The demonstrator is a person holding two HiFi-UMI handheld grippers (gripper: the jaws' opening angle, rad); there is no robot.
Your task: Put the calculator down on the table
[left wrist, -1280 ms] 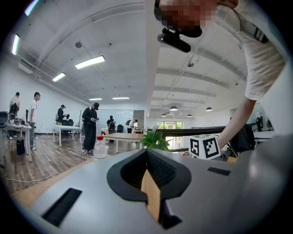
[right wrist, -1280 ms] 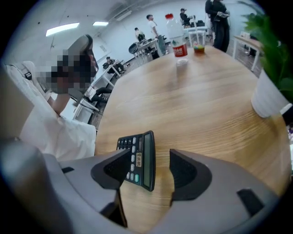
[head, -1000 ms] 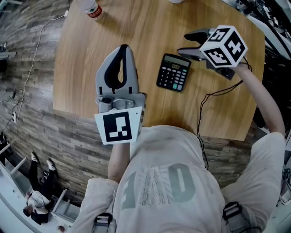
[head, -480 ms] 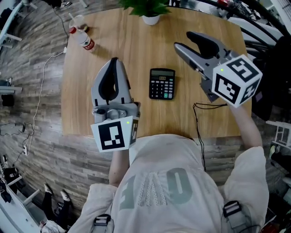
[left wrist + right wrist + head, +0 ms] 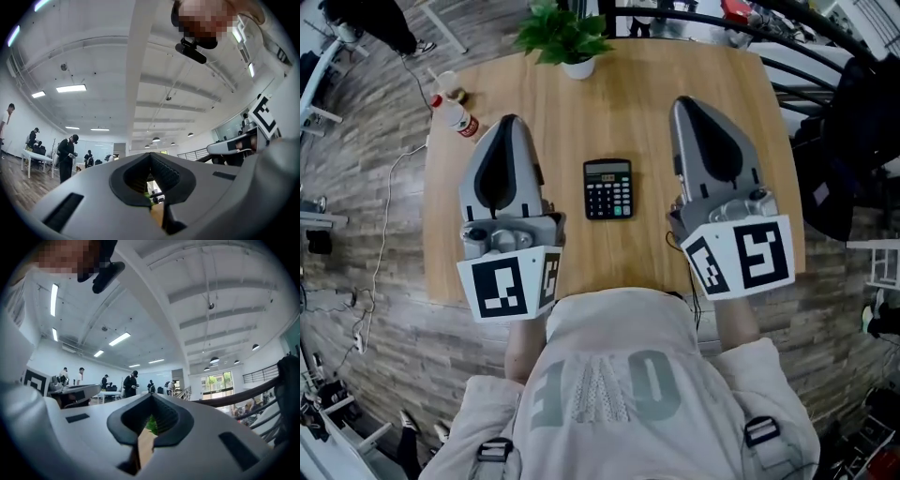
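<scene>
Holding two grey plastic tools out in front of the chest, a person in a pale shirt stands at a light wooden tabletop (image 5: 581, 253). The left tongs (image 5: 510, 122) and the right tongs (image 5: 682, 103) sit side by side, well apart, both pointing away from the body across the tabletop and tilted slightly upward. The forearms are hidden under the tools.

Seen from their own camera, the left tongs (image 5: 150, 156) are pressed together with nothing between them. The right tongs (image 5: 151, 397) are likewise together and empty.

A black rectangular calculator (image 5: 608, 188) lies flat on the tabletop between the two tongs, touching neither. Its key labels are too small to read.

Each tool carries a white cube with black square markers at the end nearest the person, one on the left (image 5: 508, 284), one on the right (image 5: 741, 255).

Beyond the tips are a green potted plant in a white pot (image 5: 565, 37) and, past the left tongs, a clear plastic bottle with a red label (image 5: 455, 114), its print unreadable.
</scene>
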